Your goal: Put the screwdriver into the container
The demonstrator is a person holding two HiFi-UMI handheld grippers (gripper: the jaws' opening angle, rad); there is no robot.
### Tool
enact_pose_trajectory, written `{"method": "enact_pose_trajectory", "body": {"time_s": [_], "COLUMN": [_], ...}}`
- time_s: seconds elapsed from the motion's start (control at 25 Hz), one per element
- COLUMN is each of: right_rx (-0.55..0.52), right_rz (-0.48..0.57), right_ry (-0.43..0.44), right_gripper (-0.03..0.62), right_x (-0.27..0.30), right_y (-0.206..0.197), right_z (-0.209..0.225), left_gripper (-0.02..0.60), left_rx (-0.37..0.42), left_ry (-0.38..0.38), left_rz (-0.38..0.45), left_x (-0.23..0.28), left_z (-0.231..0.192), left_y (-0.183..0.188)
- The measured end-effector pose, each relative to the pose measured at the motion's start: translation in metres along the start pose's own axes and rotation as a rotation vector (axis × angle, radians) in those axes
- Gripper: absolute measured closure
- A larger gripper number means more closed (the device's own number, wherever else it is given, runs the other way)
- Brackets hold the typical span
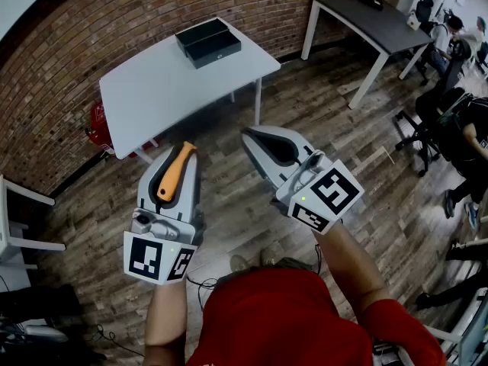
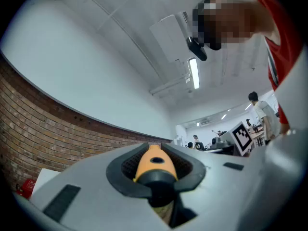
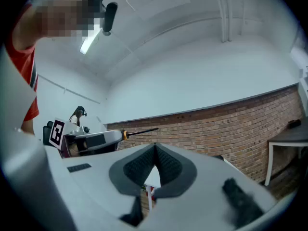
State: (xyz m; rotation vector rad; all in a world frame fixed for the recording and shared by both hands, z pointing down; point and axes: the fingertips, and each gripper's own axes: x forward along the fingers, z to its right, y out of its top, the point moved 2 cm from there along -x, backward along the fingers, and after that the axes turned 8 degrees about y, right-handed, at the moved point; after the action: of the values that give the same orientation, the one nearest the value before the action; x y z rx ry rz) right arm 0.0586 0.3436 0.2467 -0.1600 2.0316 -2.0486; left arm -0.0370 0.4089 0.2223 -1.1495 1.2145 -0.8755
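A white rectangular tabletop (image 1: 164,90) on thin white legs stands on a wooden plank floor (image 1: 229,197). A black rectangular container (image 1: 208,43) rests on it near its far end; the surface around it is bare. Well apart, a dark grey tabletop (image 1: 370,23) carries a small black object (image 1: 371,0).

No text, label or number is legible.
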Motion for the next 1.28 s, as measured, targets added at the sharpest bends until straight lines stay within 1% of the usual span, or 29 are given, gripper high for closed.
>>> {"method": "enact_pose_trajectory", "body": {"time_s": [0.24,0.36,0.64,0.88,1.28], "right_rx": [-0.006,0.007,0.021,0.0,0.004], "right_rz": [-0.007,-0.008,-0.001,0.002,-0.009], "right_ry": [0.001,0.012,0.038,0.066,0.089], "right_gripper": [0.563,0.563,0.563,0.563,0.563], "right_x": [-0.002,-0.003,-0.017,-0.029,-0.039], "right_y": [-0.003,-0.003,-0.005,-0.001,-0.004], "right_z": [0.008,0.014,0.037,0.057,0.085], "left_gripper": [0.494,0.494,0.494,0.494,0.494], "left_rx": [-0.003,-0.003,0.003,0.022,0.038], "left_ry": [-0.001,0.003,0.033,0.063,0.075], "left_rz": [-0.005,-0.011,-0.016,-0.012,-0.028], "left_x": [0.007,0.014,0.031,0.049,0.073], "left_z": [0.002,0.004,0.011,0.016,0.027], "left_y": [-0.006,-0.009,-0.017,-0.019,-0.027]}}
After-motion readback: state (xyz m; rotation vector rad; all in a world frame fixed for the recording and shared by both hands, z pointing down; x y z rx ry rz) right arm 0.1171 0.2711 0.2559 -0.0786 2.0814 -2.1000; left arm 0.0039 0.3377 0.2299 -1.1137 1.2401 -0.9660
